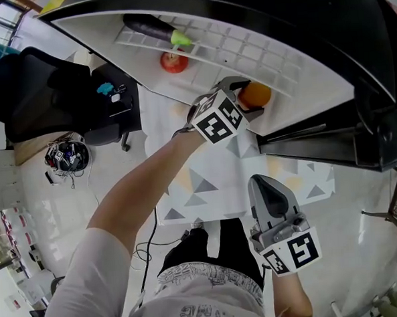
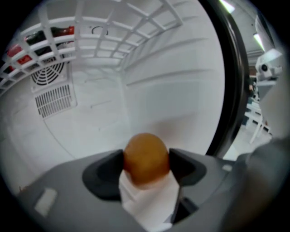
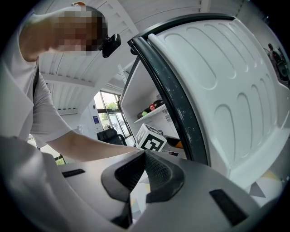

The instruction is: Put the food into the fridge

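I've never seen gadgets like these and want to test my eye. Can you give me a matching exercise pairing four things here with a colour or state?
Things:
1. orange
2. apple
3. eggplant
4. right gripper

Colour or state:
A. dark, with a green stem end
B. shut, holding nothing
C. clamped in the left gripper
D. red

Pairs: 1-C, 2-D, 3-A, 4-B

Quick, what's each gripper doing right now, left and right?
Left gripper: closed on the orange.
Right gripper: closed, holding nothing.
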A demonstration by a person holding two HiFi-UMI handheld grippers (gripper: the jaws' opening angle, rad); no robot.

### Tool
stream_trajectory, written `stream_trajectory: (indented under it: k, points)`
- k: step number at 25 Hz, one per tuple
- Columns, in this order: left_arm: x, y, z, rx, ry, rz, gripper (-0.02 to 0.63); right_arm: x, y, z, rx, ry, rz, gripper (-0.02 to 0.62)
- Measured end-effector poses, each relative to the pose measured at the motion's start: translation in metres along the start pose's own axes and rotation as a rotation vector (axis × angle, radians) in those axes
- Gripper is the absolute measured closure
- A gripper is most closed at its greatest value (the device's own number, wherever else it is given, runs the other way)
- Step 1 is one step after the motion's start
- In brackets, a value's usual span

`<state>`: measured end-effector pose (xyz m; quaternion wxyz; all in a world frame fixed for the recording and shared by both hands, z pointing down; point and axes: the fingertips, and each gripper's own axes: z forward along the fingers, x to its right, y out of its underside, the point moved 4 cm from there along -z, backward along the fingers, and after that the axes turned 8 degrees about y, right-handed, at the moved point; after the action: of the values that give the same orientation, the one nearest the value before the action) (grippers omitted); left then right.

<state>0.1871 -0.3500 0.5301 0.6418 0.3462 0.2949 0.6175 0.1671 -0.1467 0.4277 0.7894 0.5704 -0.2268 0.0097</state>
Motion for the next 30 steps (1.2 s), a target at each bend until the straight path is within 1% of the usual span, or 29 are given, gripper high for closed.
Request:
stream_trajectory:
  k: [6,13,20,30]
  points:
    - [-0.007,-0.001,0.008,-0.017,-0.008,0.006,0.284,0.002,0.005,0.000,-0.015,0.006,-0.002,0.604]
    - [-0.009,-0.003,0.022,-0.038,0.005,0.021,0.284,0.007,0.006,-0.002,-0.020,0.024,-0.003,0.604]
    - [-0.011,0.000,0.030,-0.053,-0.005,0.010,0.282,0.011,0.007,-0.003,-0.025,0.030,0.001,0.604]
    - [-0.011,0.001,0.034,-0.051,-0.001,0.007,0.281,0.015,0.007,-0.002,-0.031,0.040,0.004,0.604]
